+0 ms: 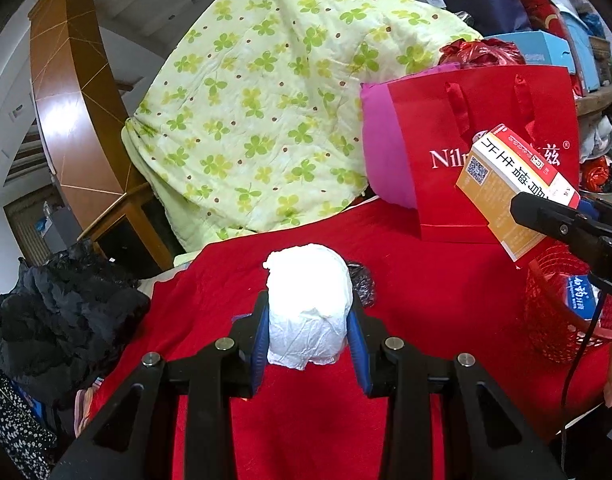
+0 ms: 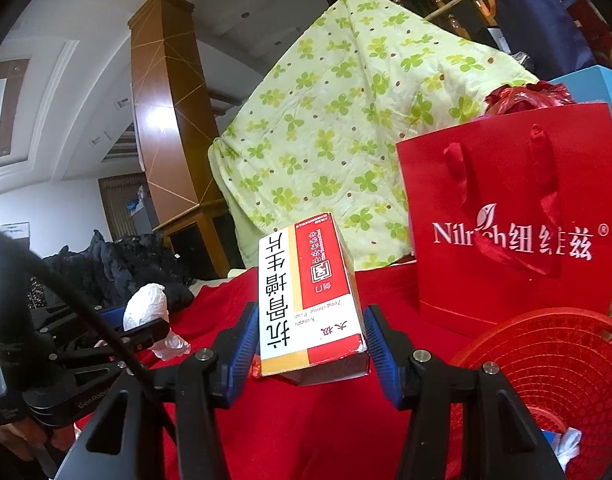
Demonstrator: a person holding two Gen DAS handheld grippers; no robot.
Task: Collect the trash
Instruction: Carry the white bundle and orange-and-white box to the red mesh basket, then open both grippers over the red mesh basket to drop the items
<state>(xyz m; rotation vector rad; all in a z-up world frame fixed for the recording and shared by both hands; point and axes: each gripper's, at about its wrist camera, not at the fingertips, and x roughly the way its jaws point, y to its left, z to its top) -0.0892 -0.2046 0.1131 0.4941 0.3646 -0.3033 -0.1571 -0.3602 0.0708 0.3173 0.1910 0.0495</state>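
The left gripper (image 1: 309, 322) has its jaws drawn in narrow around a crumpled white tissue wad (image 1: 308, 312), the blue pads (image 1: 260, 344) pressing its sides; the wad sits at the centre of the left wrist view, above a red cloth (image 1: 306, 420) that covers the surface below. Just past the wad, at 1 o'clock from it, a small dark crinkled scrap (image 1: 364, 284) lies on the cloth. The right gripper (image 2: 311, 338) holds a red, white and yellow carton (image 2: 306, 300) endwise, its jaws partly open and closed on the carton's lower sides. From the left view the same carton shows at 3 o'clock, tilted in front of a red paper bag (image 1: 478, 160). A red mesh basket (image 2: 554, 380) stands at 4 o'clock in the right view, just in front of the bag, with a white scrap (image 2: 568, 444) and something blue inside. A green clover-print quilt (image 1: 274, 100) is heaped behind at 12 o'clock, and a pile of black fabric (image 1: 58, 312) lies at 9 o'clock in the left view.
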